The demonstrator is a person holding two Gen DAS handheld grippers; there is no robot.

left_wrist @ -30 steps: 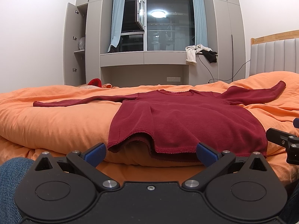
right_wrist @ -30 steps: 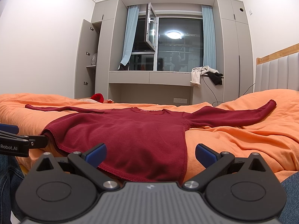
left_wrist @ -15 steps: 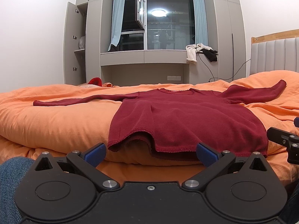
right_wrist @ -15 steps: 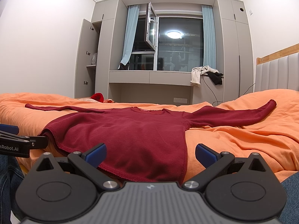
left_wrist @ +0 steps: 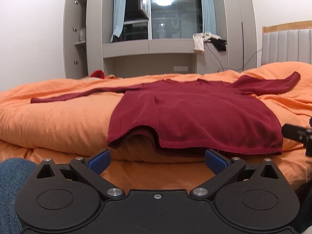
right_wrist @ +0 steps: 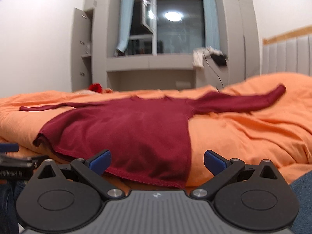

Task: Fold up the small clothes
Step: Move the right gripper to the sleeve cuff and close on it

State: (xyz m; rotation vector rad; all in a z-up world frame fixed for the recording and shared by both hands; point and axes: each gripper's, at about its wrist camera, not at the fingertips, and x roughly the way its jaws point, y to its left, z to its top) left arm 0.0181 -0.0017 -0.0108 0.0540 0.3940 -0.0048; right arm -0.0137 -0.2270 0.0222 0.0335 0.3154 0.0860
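A dark red long-sleeved top [left_wrist: 195,117] lies flat on the orange duvet [left_wrist: 54,117], both sleeves spread out, hem toward me. Its hem lifts a little at the left. My left gripper [left_wrist: 157,160] is open and empty just short of the hem. The top also shows in the right wrist view [right_wrist: 124,132]. My right gripper [right_wrist: 157,160] is open and empty, its left finger over the hem near the top's right corner. Each gripper shows at the edge of the other's view.
Orange duvet covers the bed [right_wrist: 253,136]. A padded headboard [left_wrist: 286,46] stands at the right. Grey cabinets, a window ledge [left_wrist: 148,44] with clothes [left_wrist: 209,41] and an open cupboard door lie beyond. A red item [left_wrist: 97,74] sits past the far bed edge.
Both grippers have moved forward and up a little toward the hem. The right wrist view is blurred from motion. The top has not moved.
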